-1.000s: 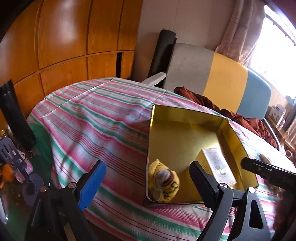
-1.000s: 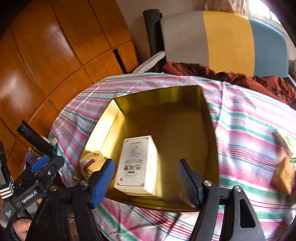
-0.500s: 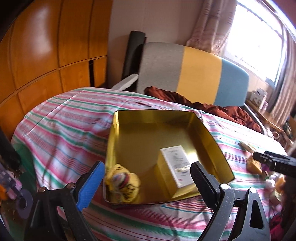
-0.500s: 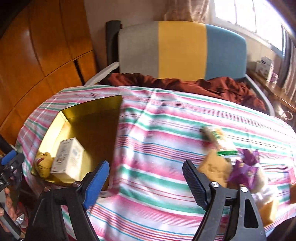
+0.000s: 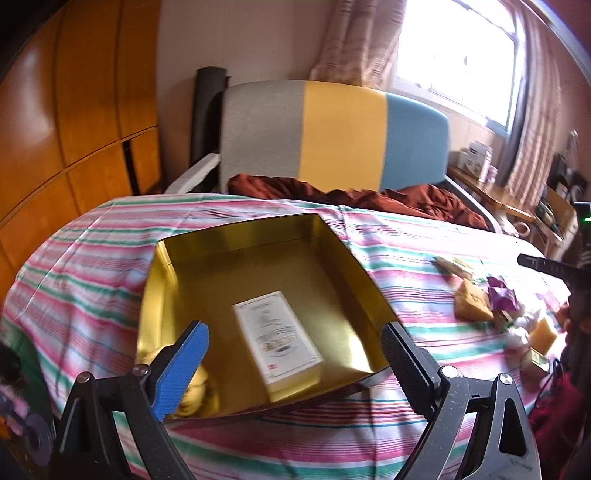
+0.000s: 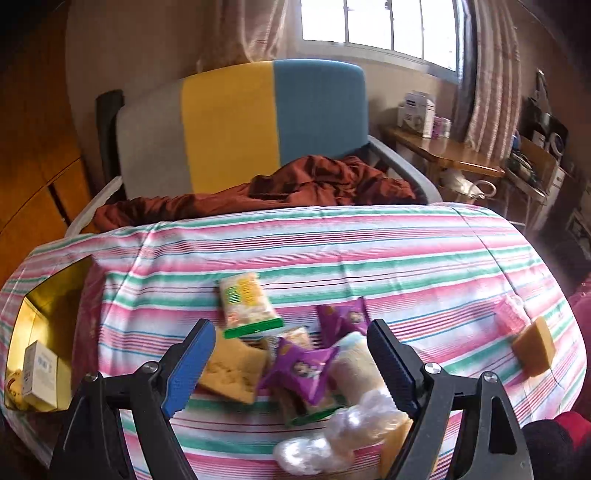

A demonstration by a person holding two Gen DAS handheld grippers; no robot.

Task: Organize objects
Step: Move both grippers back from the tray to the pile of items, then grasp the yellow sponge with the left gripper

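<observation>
Currently positioned over gold tin [image 5: 236,243], left gripper [image 5: 295,363]: jaws spread, nothing held. Inside tin: white box [image 5: 275,334] lying flat, yellow pouch [image 5: 197,393] at near corner. Right gripper [image 6: 291,363] above snack pile: jaws spread, nothing held. Beneath: purple packet [image 6: 303,369], green-edged packet [image 6: 245,301], sponge [image 6: 232,373], all on striped cloth [image 6: 369,251].

Bright window [image 6: 373,22] with curtains [image 5: 354,40], striped chair [image 6: 240,125], wooden panelled wall [image 5: 74,122], side desk [image 6: 447,151]
</observation>
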